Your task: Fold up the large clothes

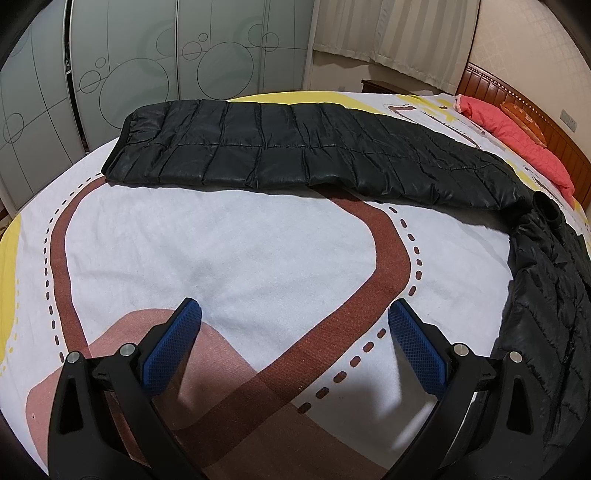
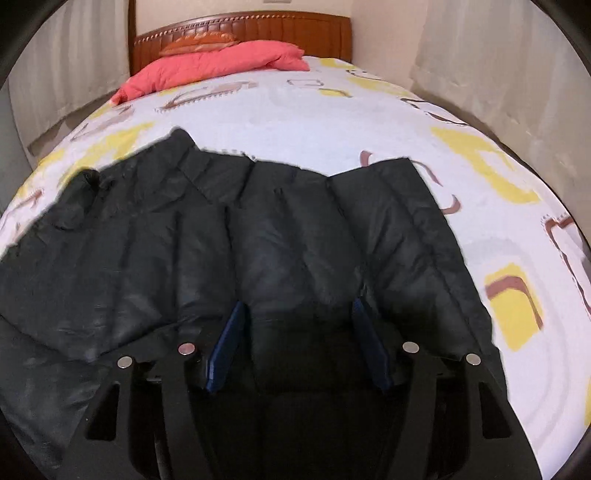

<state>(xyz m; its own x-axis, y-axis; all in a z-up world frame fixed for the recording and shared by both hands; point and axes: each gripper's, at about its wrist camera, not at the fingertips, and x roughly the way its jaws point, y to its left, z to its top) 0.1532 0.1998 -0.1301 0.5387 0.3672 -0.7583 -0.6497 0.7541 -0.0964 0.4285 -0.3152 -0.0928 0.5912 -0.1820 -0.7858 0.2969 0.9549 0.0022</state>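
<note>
Black quilted puffer coat [image 1: 280, 147], shiny (large, with stitched panels), spread flat across the far part of the bed [image 1: 229, 258], one end trailing toward the near right edge; bunched and raised in the right wrist view.

A: Where is there room?
B: The bare sheet [image 1: 229, 258] ahead of the left gripper [image 1: 294, 347]; its fingers stand wide apart.
A: And what blocks?
B: The black coat [image 1: 295, 147] beyond and along the right, with the pink quilt [image 2: 214, 62] by the headboard [image 2: 240, 26].

No readable text, seemingly.
</note>
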